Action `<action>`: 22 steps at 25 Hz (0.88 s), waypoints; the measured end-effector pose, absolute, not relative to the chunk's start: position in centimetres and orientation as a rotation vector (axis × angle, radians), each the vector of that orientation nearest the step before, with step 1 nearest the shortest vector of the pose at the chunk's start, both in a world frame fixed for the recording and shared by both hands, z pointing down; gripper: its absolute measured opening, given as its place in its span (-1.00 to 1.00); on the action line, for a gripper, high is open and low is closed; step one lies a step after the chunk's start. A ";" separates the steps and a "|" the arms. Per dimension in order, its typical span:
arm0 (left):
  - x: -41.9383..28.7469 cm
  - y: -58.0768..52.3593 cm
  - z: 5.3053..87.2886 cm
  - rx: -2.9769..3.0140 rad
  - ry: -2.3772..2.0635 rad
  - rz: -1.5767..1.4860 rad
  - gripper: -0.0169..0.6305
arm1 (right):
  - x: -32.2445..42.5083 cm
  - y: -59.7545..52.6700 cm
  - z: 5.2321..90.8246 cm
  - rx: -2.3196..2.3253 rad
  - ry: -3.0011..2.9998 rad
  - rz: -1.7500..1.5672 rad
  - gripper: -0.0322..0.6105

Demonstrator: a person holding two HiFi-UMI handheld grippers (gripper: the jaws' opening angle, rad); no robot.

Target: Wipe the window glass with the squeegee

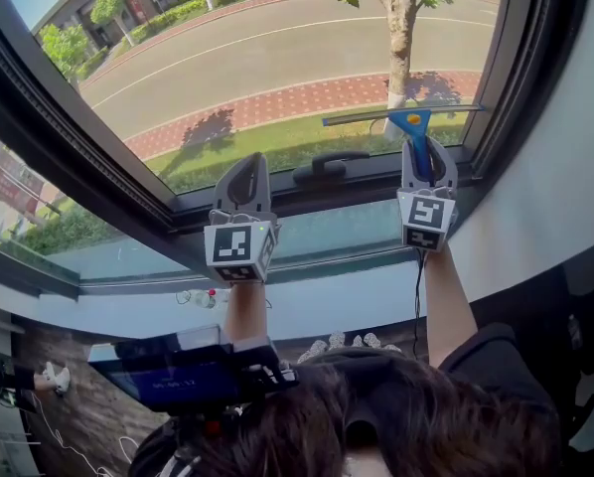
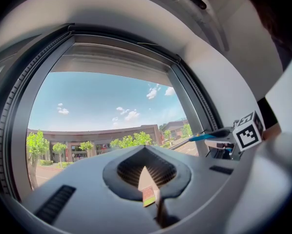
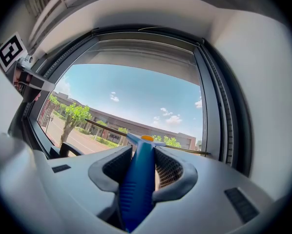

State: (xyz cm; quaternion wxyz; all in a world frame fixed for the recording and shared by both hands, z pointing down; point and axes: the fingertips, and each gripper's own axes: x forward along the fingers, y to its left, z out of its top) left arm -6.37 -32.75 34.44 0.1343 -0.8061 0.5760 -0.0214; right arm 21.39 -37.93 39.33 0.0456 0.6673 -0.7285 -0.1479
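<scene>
Where the head view looks steeply down, the window glass (image 1: 277,58) fills the field from 9 to 3 o'clock, with road, grass and trees beyond it. A dark window frame (image 1: 88,182) runs under and beside the pane.

Right gripper (image 1: 423,159) sits at 2 o'clock, raised to the pane's lower right corner. Its own view shows the jaws clamped on the blue handle of the squeegee (image 3: 138,179). The handle stands upright and the blade is level above it. Whether the blade touches the glass cannot be told.

Left gripper (image 1: 244,170) is at 9 o'clock of the right one, near the lower frame. Its jaws are closed tip to tip with nothing between them.

A black window handle (image 1: 329,165) lies on the frame between the two grippers.
</scene>
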 end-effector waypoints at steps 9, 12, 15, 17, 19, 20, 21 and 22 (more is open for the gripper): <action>-6.7 -33.2 36.5 -2.373 1.689 -0.086 -0.94 | 21.2 -38.1 40.9 1.999 -2.199 -0.439 -0.46; -6.7 -33.2 36.9 -2.385 1.693 -0.094 -0.95 | 20.9 -37.9 40.7 2.000 -2.203 -0.410 -0.46; -6.7 -33.3 37.2 -2.388 1.698 -0.104 -0.94 | 20.8 -37.8 40.9 2.002 -2.208 -0.389 -0.46; -6.6 -33.3 37.4 -2.390 1.699 -0.112 -0.95 | 20.8 -37.8 41.0 2.000 -2.206 -0.383 -0.46; -6.6 -33.3 37.6 -2.393 1.702 -0.123 -0.94 | 20.8 -37.8 41.2 1.999 -2.206 -0.375 -0.46; -6.6 -33.3 37.8 -2.394 1.703 -0.127 -0.94 | 20.7 -37.7 41.2 1.998 -2.208 -0.360 -0.46; -6.6 -33.3 37.8 -2.395 1.703 -0.130 -0.94 | 20.7 -37.7 41.2 1.998 -2.208 -0.350 -0.46; -6.6 -33.3 37.8 -2.396 1.703 -0.131 -0.94 | 20.7 -37.7 41.3 1.998 -2.207 -0.346 -0.46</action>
